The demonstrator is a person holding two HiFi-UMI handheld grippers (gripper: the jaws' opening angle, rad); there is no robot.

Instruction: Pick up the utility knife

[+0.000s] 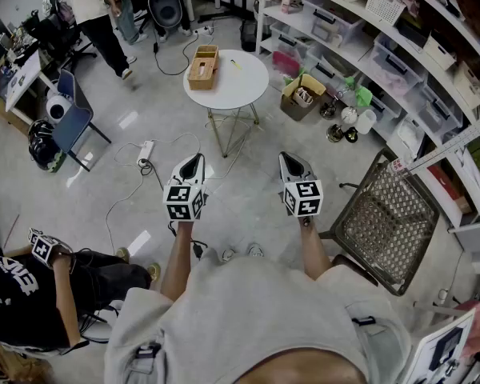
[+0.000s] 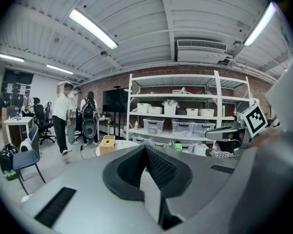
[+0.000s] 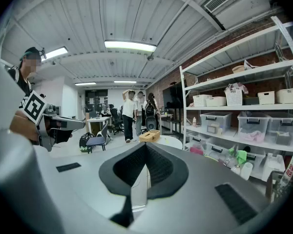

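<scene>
A round white table stands well ahead of me, with a wooden box and a small yellow item on it; that item may be the utility knife, but it is too small to tell. My left gripper and right gripper are held side by side over the floor, short of the table and pointing toward it. Both are shut with nothing between the jaws. Past the left gripper I see the wooden box. Beyond the right gripper are the box and the table.
A metal mesh chair stands close on my right. Shelves with plastic bins line the right side. A power strip and cables lie on the floor to the left, near a blue chair. A person sits at lower left.
</scene>
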